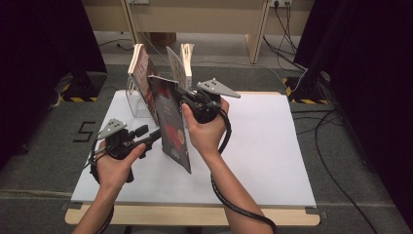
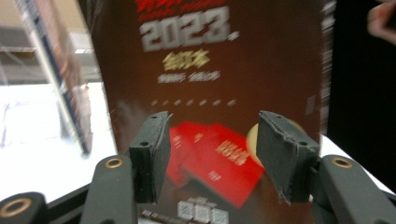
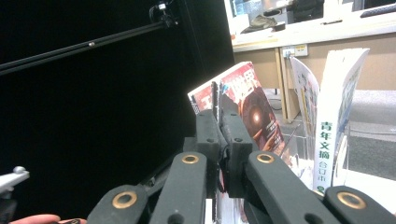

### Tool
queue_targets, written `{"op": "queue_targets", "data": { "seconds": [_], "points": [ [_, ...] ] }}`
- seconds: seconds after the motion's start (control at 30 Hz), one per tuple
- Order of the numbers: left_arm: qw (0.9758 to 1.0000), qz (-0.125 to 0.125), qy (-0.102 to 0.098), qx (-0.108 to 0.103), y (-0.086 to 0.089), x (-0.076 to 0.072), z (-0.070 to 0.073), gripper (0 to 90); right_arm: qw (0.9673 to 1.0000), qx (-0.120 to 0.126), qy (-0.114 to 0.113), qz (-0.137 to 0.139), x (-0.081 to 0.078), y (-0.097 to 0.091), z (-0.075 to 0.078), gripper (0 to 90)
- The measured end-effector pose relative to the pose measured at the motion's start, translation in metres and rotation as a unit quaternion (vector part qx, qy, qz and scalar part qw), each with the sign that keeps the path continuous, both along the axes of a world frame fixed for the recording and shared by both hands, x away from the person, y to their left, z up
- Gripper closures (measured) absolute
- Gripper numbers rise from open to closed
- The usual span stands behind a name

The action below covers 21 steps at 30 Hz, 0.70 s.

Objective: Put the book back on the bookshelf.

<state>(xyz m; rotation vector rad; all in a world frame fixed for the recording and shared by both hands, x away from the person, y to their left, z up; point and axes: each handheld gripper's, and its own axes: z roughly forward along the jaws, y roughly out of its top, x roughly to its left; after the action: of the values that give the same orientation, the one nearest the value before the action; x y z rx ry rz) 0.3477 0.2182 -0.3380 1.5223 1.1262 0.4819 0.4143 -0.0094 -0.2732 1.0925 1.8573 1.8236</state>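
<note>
A dark magazine (image 1: 173,124) with red booklets and "2023" on its cover (image 2: 219,84) stands on edge, tilted, on the white sheet. My right gripper (image 1: 181,95) is shut on its top edge, and the thin edge (image 3: 217,95) shows pinched between the jaws of that gripper (image 3: 223,121). My left gripper (image 1: 155,135) is open and points at the cover from the left. In the left gripper view the gripper (image 2: 212,144) has its pads spread in front of the lower cover, with nothing pressed between them.
A clear rack (image 1: 134,102) at the back of the white sheet (image 1: 272,146) holds other upright magazines (image 1: 140,73), one with a white spine (image 3: 334,121). The wooden table edge (image 1: 195,217) lies in front. Black curtains and cables surround the table.
</note>
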Motion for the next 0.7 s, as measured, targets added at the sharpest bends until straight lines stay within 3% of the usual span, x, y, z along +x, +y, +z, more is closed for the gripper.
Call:
{"op": "queue_targets", "data": {
  "seconds": [0.3,0.7],
  "points": [
    [0.9995,-0.022,-0.018,0.012,-0.027,0.005,0.011,42.1,0.9999,0.003,-0.014,-0.007,0.003,0.005,0.0,87.7],
    [0.9994,-0.015,-0.023,0.019,-0.049,0.021,0.021,39.4,0.9996,-0.004,-0.017,-0.022,0.007,0.012,0.001,87.6]
  ]
}}
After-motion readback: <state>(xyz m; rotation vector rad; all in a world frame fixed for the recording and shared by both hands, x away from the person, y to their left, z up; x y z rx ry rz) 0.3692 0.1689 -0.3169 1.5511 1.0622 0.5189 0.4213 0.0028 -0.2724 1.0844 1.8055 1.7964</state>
